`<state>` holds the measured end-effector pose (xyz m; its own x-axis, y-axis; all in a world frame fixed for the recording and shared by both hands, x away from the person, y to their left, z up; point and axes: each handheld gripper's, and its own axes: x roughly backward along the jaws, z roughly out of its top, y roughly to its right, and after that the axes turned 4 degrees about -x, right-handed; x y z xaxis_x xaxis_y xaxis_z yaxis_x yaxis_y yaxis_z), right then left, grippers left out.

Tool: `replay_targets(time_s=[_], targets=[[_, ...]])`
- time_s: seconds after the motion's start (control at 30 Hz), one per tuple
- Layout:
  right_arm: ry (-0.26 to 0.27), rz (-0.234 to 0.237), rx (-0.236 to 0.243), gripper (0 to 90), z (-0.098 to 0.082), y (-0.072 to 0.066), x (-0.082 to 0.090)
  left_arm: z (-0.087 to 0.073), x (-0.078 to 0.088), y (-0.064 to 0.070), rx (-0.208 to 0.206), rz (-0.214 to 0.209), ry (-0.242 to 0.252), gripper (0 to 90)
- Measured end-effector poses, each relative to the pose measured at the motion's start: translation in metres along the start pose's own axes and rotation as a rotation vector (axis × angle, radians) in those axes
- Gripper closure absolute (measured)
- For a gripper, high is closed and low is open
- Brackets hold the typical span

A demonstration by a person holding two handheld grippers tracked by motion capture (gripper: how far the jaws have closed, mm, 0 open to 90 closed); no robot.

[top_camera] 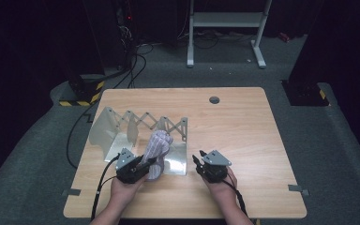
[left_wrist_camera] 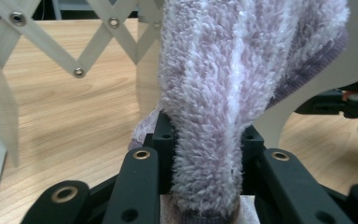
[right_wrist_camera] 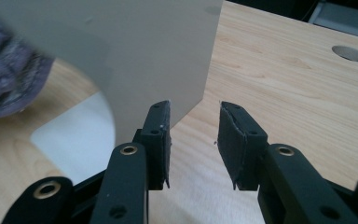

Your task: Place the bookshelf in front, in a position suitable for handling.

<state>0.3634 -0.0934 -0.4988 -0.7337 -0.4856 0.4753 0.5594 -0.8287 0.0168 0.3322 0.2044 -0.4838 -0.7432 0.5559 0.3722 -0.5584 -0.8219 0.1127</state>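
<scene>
A fuzzy lilac sock (top_camera: 157, 147) (left_wrist_camera: 223, 93) lies pulled over a white foot-shaped panel (left_wrist_camera: 303, 93) of a folding scissor rack (top_camera: 140, 123) at the table's front left. My left gripper (top_camera: 143, 168) (left_wrist_camera: 207, 135) is shut on the sock's near end, with the pile bulging between the jaws. My right gripper (top_camera: 198, 161) (right_wrist_camera: 193, 126) stands open just right of the rack, nothing between its pads. Its left pad sits close to the lower corner of a white panel (right_wrist_camera: 144, 51); I cannot tell if they touch.
The wooden table (top_camera: 243, 126) has a round cable hole (top_camera: 214, 100) (right_wrist_camera: 349, 53) near its far edge. More white panels (top_camera: 104, 129) hang on the rack at the left. Cables and a white stand frame (top_camera: 225, 28) lie on the floor beyond.
</scene>
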Motion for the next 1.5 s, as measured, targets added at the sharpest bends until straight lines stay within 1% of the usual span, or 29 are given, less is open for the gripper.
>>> replay_targets(time_s=[0.03,0.1,0.2,0.27,0.33,0.37,0.43,0.5,0.57,0.77,0.9,0.97,1.07,1.17,1.23,1.3,1.37,1.43,1.47,1.5], targets=[[0.001,-0.005,-0.003,64.3,0.003,0.001,-0.003,0.0,0.001,-0.001,0.007,-0.007,0.0,68.7],[-0.006,-0.009,-0.032,64.3,0.01,0.005,-0.013,0.0,0.001,-0.002,0.012,-0.01,0.002,68.7],[-0.009,-0.027,-0.06,64.3,0.019,0.01,-0.027,0.0,0.001,-0.002,0.012,-0.012,0.001,68.6],[-0.015,-0.029,-0.063,64.3,0.022,0.012,-0.034,0.0,0.001,-0.003,0.012,-0.009,0.002,68.6],[-0.017,-0.02,-0.059,64.2,0.023,0.009,-0.038,-0.001,0.003,-0.005,0.016,-0.006,0.0,68.7],[-0.017,-0.011,-0.056,65.0,0.023,0.006,-0.038,-0.001,0.003,-0.006,0.017,-0.002,0.003,68.7],[-0.017,-0.014,-0.036,64.9,0.022,0.0,-0.038,-0.002,0.006,-0.009,0.022,0.007,0.004,68.6],[-0.014,0.005,-0.026,64.5,0.022,-0.005,-0.038,-0.003,0.008,-0.012,0.027,0.016,0.004,68.7],[-0.01,0.009,-0.003,64.6,0.023,-0.013,-0.038,-0.004,0.012,-0.016,0.03,0.03,0.007,68.7],[-0.002,0.056,0.03,64.5,0.029,-0.032,-0.045,-0.006,0.022,-0.027,0.046,0.068,0.015,68.7],[-0.005,0.078,0.046,63.4,0.031,-0.043,-0.048,-0.007,0.023,-0.028,0.046,0.067,0.012,68.7],[-0.006,0.082,0.047,62.9,0.03,-0.043,-0.045,-0.007,0.023,-0.025,0.038,0.055,0.008,68.7],[-0.003,0.075,0.055,62.6,0.024,-0.038,-0.032,-0.006,0.02,-0.017,0.022,0.031,-0.004,68.7],[-0.007,0.058,0.065,62.6,0.014,-0.026,-0.012,-0.007,0.015,-0.01,0.012,0.008,-0.021,68.6],[-0.01,0.045,0.068,62.5,0.005,-0.019,0.005,-0.009,0.009,-0.005,-0.004,-0.001,-0.046,68.5],[-0.005,0.032,0.069,62.5,-0.004,-0.012,0.02,-0.011,0.001,-0.001,-0.013,-0.012,-0.083,68.3],[0.01,0.02,0.049,62.7,-0.014,-0.006,0.031,-0.015,-0.007,0.001,-0.017,-0.019,-0.127,68.0],[0.015,0.021,0.016,62.9,-0.023,0.0,0.037,-0.018,-0.014,0.001,-0.025,-0.026,-0.186,67.7],[0.007,0.025,0.007,62.9,-0.025,0.001,0.038,-0.02,-0.016,0.002,-0.022,-0.037,-0.213,67.6],[0.003,0.026,0.011,62.8,-0.026,0.002,0.038,-0.022,-0.018,0.002,-0.023,-0.045,-0.23,67.5]])
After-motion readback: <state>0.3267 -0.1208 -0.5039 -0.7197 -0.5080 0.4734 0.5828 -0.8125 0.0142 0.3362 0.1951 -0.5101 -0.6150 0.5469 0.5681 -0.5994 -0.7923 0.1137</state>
